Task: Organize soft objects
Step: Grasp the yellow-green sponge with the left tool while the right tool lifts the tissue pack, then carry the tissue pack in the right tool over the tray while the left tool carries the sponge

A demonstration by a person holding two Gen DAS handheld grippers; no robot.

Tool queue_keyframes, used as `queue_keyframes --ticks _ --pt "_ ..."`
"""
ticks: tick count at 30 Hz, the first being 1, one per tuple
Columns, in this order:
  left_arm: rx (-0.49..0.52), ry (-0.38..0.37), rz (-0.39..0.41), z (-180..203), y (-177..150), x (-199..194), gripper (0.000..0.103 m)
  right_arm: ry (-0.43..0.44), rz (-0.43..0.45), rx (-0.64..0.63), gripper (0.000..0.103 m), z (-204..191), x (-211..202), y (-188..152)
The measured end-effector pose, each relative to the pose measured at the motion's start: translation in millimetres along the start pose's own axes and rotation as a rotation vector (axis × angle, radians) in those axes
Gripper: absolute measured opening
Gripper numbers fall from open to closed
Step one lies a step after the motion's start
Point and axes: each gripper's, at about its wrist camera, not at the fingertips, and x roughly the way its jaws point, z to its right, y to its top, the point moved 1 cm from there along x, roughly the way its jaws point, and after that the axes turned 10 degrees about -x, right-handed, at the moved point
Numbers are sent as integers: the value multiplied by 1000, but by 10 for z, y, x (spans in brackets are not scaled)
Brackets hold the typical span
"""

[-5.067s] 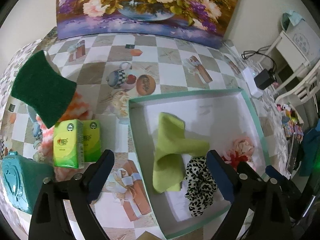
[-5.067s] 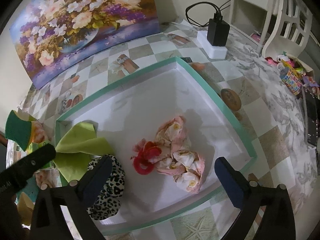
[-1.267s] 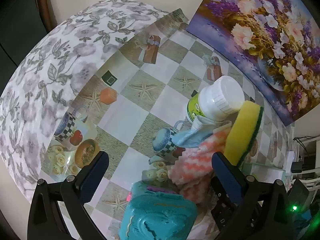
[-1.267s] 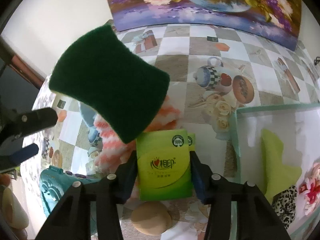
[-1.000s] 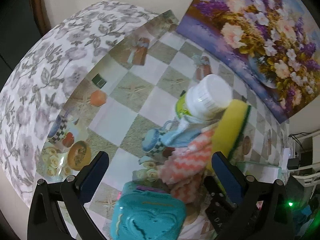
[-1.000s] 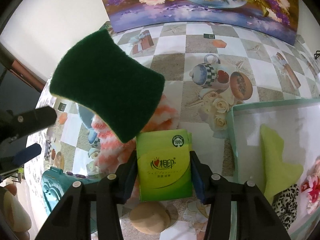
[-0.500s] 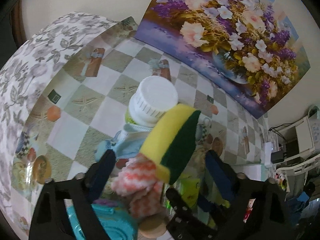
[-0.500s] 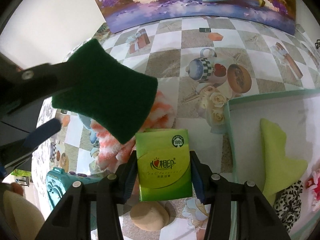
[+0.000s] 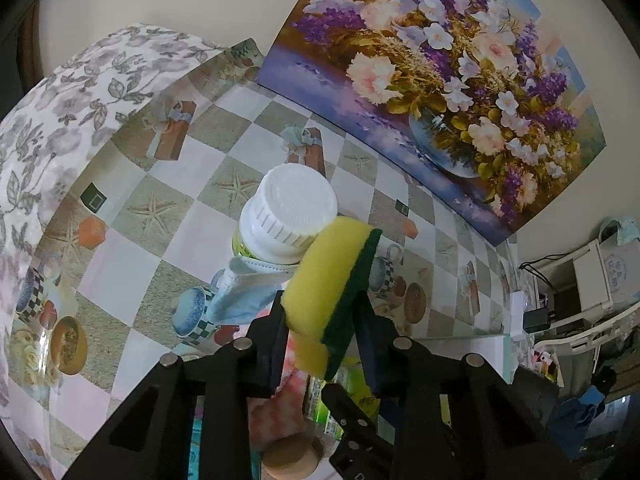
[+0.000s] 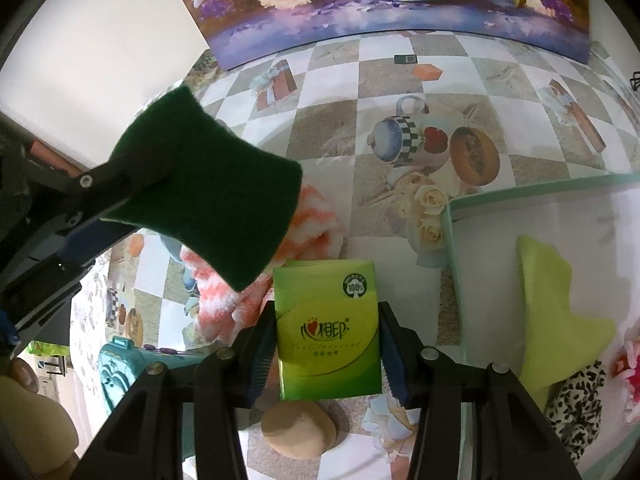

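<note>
Between the left tongs (image 9: 320, 320), jaws closing on it, a yellow-and-green scouring sponge (image 9: 334, 294) is pinched edge-up, pads pressing both faces. Just beyond the tips stands a white-capped bottle (image 9: 288, 216) with a pale blue cloth (image 9: 244, 300) draped at its neck. The right tongs (image 10: 328, 344) are clamped on a green tissue pack (image 10: 328, 328), held above the counter (image 10: 328, 120). Left of that pack lies an orange-and-white fluffy cloth (image 10: 316, 220); to the right, a white tray (image 10: 500, 240) holds a lime cloth (image 10: 548, 308) and a leopard-print scrunchie (image 10: 580, 404).
</note>
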Motion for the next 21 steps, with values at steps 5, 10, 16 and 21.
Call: queue_keyframes --ticks 5,10,16,21 --pt "10 -22 26 79 22 -180 32 5 28 -1 50 7 -136 27" --pt "41 -50 85 232 25 -468 32 14 68 26 50 80 -359 55" --pt "73 -74 132 398 -7 -705 32 -8 133 87 50 300 -702 79" --pt "91 -97 129 526 -81 -744 32 -48 179 157 50 630 -990 113"
